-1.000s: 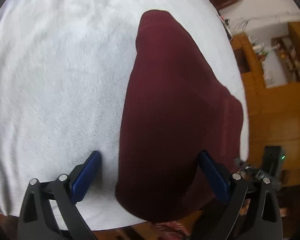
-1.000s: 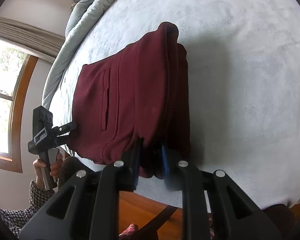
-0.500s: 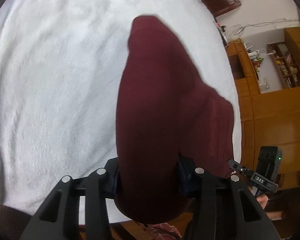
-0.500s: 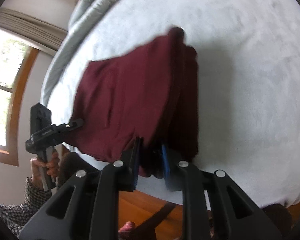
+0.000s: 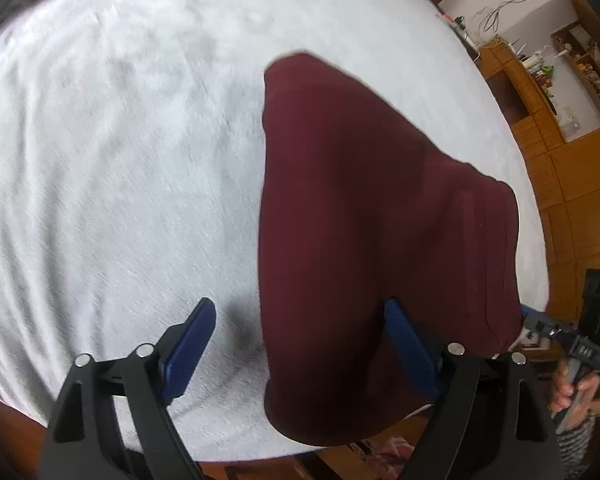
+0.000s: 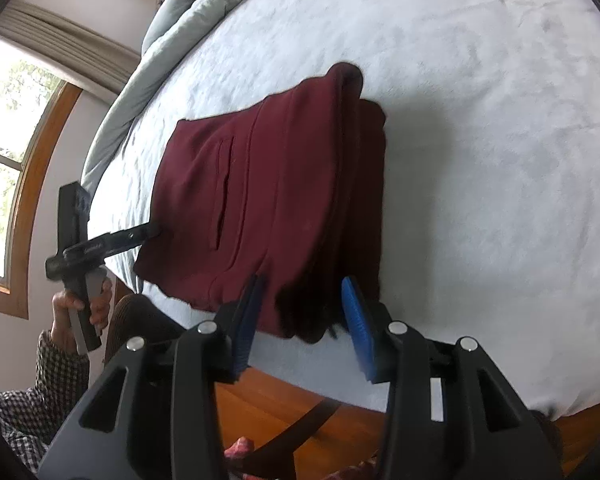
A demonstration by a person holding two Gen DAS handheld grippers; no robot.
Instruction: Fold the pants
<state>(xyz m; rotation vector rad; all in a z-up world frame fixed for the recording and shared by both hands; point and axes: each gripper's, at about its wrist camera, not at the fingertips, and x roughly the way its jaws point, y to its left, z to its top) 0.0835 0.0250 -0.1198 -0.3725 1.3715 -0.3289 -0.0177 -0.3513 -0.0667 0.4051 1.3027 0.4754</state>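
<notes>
Folded maroon pants (image 5: 372,220) lie on the white bed (image 5: 120,160), close to its near edge. My left gripper (image 5: 300,332) straddles their near left corner. Its jaws are opening wide: the left pad stands clear over the sheet, and the right pad is next to the cloth without pinching it. In the right wrist view the pants (image 6: 268,184) show a pocket slit on top. My right gripper (image 6: 304,312) has its jaws opening around the thick stacked near right corner, pads off the fabric. The left gripper (image 6: 140,236) shows there at the pants' far side.
A grey duvet (image 6: 188,20) is bunched along the bed's far left side under a window (image 6: 4,140). Wooden cabinets and shelves (image 5: 572,160) stand to the right. Wooden floor (image 6: 300,404) shows below the bed edge. A hand and a checked sleeve (image 6: 40,392) are at lower left.
The left gripper closed on the pants' corner half a second ago and has since let go, spread wide and lifted a little. The right gripper, shut on the stacked edge before, has released it.
</notes>
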